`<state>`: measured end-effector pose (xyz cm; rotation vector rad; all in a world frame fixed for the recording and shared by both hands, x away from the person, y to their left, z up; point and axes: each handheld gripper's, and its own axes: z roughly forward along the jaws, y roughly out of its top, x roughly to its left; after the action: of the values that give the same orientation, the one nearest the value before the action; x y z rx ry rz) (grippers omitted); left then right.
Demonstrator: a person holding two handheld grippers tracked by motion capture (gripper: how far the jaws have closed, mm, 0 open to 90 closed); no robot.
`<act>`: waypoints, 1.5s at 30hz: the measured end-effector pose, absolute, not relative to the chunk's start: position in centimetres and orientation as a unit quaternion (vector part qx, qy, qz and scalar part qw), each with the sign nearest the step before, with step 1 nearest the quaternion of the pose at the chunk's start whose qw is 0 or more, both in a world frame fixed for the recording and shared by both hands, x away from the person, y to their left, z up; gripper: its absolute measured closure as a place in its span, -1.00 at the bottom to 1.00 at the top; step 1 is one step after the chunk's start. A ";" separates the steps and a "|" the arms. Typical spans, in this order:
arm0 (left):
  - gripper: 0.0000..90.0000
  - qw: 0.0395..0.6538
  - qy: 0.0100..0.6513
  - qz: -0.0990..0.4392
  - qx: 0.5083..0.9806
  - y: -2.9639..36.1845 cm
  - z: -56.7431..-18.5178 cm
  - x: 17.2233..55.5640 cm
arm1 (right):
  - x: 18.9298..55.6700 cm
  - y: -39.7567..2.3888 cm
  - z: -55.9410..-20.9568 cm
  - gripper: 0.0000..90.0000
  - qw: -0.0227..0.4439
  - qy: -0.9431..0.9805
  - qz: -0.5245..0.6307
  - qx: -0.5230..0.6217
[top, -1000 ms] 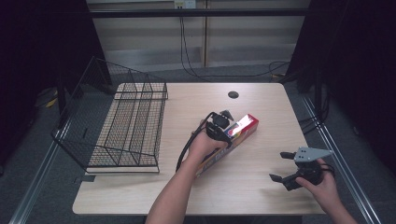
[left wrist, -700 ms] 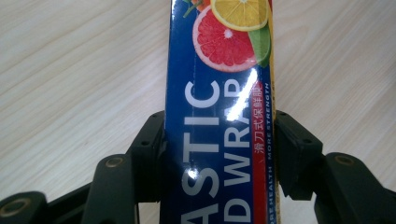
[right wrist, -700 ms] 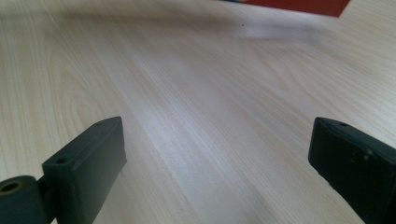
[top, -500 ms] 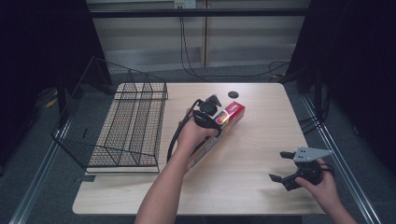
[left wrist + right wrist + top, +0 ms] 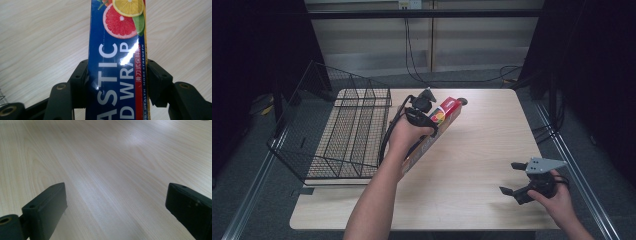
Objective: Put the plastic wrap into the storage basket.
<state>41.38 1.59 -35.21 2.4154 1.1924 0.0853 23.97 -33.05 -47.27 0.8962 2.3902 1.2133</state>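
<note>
Pale wood bench (image 5: 482, 150): left tongs (image 5: 117, 75) pinch plastic wrap box (image 5: 117, 50) crosswise, apparently lifted; wire basket (image 5: 352, 135) just beside; right tongs (image 5: 115, 210) spread, well apart

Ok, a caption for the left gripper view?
Left gripper clamps a plastic wrap box above the wooden table.

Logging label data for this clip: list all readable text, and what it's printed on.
All of it is on the plastic wrap box clamped in the left gripper:
"ASTIC": large white letters, start cut off by the frame edge.
"D WRAP": large white letters, start cut off.
"MORE STRENGTH": small print along the red stripe.
Chinese characters on the red stripe: too small to read reliably.
In the high view the box's print is too blurred to read.
</note>
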 end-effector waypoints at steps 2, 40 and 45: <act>-0.01 0.225 0.434 0.032 0.872 2.0 -34.8 41.4 | 24.0 -33.1 -47.3 -0.92 0.158 0.835 0.425 0.312; -0.02 0.216 0.485 0.059 0.845 8.5 -28.8 42.0 | 24.0 -33.2 -47.2 -0.92 0.161 0.832 0.422 0.321; -0.02 0.216 0.496 0.062 0.839 9.2 -28.1 41.9 | 24.0 -33.2 -47.2 -0.92 0.161 0.832 0.423 0.320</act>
<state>41.86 9.17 -28.11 2.3236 1.3745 0.1730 23.98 -33.16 -47.17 0.9125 2.3773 1.2080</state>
